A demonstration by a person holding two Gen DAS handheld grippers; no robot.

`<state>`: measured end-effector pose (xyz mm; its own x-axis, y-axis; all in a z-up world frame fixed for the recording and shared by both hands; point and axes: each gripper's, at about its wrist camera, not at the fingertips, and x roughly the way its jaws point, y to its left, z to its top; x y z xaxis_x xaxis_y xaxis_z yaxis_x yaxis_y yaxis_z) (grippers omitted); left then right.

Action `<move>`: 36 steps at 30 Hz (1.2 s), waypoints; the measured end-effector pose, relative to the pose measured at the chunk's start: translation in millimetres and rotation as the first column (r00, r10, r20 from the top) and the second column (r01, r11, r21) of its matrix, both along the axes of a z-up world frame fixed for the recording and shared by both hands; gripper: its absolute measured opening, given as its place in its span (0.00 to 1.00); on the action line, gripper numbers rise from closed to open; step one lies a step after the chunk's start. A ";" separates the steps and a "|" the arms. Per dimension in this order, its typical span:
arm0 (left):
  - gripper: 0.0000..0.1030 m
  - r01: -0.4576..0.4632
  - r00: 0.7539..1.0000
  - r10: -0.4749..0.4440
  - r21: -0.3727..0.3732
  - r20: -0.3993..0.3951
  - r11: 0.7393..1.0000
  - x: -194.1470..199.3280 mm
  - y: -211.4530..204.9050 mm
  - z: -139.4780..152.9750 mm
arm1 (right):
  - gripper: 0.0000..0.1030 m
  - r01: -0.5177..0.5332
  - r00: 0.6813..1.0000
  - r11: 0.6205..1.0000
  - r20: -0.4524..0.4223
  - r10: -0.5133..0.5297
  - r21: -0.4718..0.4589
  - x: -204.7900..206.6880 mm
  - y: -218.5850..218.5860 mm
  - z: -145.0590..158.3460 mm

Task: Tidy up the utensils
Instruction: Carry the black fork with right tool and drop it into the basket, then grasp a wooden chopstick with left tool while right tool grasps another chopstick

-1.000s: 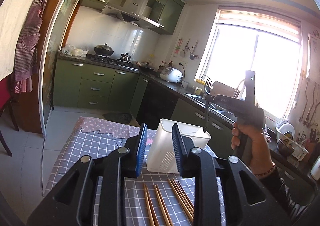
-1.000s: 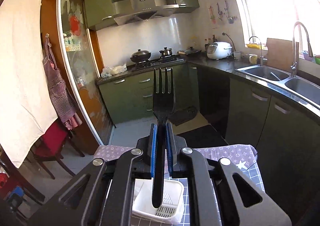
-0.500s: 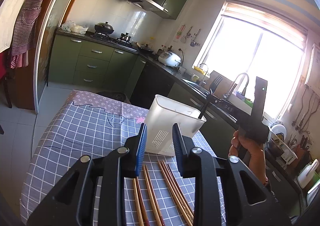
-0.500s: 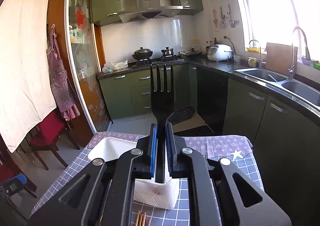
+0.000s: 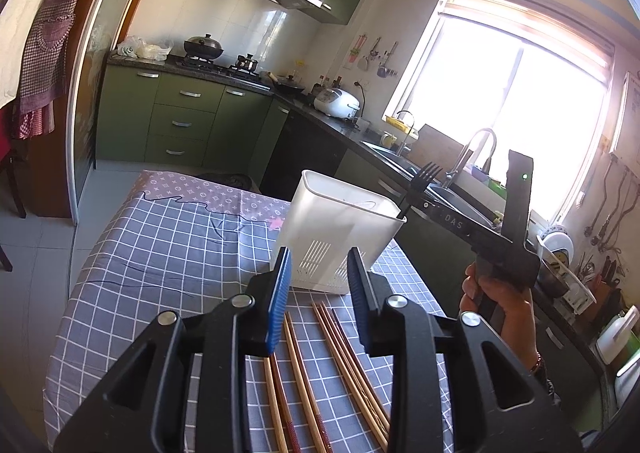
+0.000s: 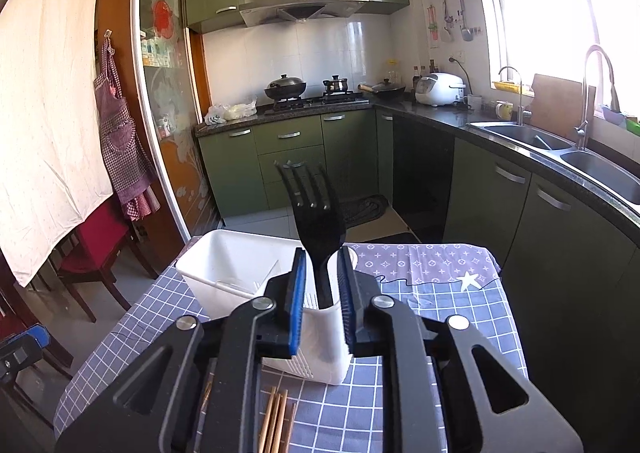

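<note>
A white plastic utensil holder (image 5: pixel 340 237) stands on the checked tablecloth (image 5: pixel 160 253); it also shows in the right wrist view (image 6: pixel 224 273). A black fork (image 6: pixel 316 221) stands in the holder's near corner, tines up, leaning; it also shows in the left wrist view (image 5: pixel 420 185). My right gripper (image 6: pixel 320 289) is open, its pads either side of the fork handle without touching. Several wooden chopsticks (image 5: pixel 312 365) lie on the cloth in front of the holder. My left gripper (image 5: pixel 318 293) is open and empty above them.
The table's far end has a purple patterned border (image 6: pixel 420 261). Green kitchen cabinets (image 6: pixel 288 157), a stove with pots (image 6: pixel 304 93) and a sink (image 6: pixel 560 149) lie beyond. A red chair (image 6: pixel 96 249) stands to the left of the table.
My right gripper lowered the fork into the holder and opened, letting it go; the fork now leans free. My left gripper tilted down toward the chopsticks and stayed open.
</note>
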<state>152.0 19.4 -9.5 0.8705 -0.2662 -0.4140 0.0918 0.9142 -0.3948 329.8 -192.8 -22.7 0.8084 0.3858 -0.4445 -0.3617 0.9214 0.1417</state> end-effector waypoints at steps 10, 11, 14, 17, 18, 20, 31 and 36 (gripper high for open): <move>0.30 0.003 0.997 0.000 0.030 -0.078 1.000 8.7 -3.4 -5.9 | 0.34 -0.019 1.000 0.998 0.011 0.018 0.061 -24.0 -14.1 16.2; 0.30 -0.001 0.994 0.007 0.049 -0.113 0.999 13.6 -4.2 -8.8 | 0.34 -0.018 1.000 0.997 0.012 0.017 0.075 -31.7 -18.4 17.8; 0.30 0.006 0.972 0.018 0.103 -0.235 0.995 31.8 -6.8 -23.9 | 0.45 -0.016 1.000 0.996 -0.020 0.018 0.087 -57.7 -29.0 7.9; 0.30 0.067 0.933 -0.010 0.144 -0.359 0.987 55.5 -12.6 -45.9 | 0.45 -0.006 0.996 0.997 -0.086 0.013 0.079 -78.8 -36.9 -18.5; 0.30 0.081 0.916 -0.014 0.151 -0.400 0.985 63.6 -13.7 -54.2 | 0.45 0.000 0.993 0.997 -0.117 0.008 0.072 -83.5 -39.3 -29.7; 0.29 0.113 0.886 -0.030 0.152 -0.463 0.982 75.8 -14.7 -71.0 | 0.45 0.011 0.983 0.998 -0.185 0.001 0.059 -88.0 -44.5 -52.2; 0.15 0.203 0.737 -0.075 0.114 -0.672 0.973 111.9 -20.0 -123.7 | 0.38 0.055 0.940 0.991 -0.340 -0.011 0.119 -96.6 -75.6 -112.9; 0.15 0.228 0.712 -0.070 0.135 -0.699 0.964 116.3 -26.4 -127.7 | 0.38 0.051 0.940 0.990 -0.341 -0.003 0.133 -94.9 -78.4 -110.3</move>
<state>268.3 -7.1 -137.1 0.2841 -0.2118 -0.9351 0.0114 0.9760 -0.2176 234.9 -271.2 -133.0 0.6300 0.4428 -0.6380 -0.2449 0.8929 0.3779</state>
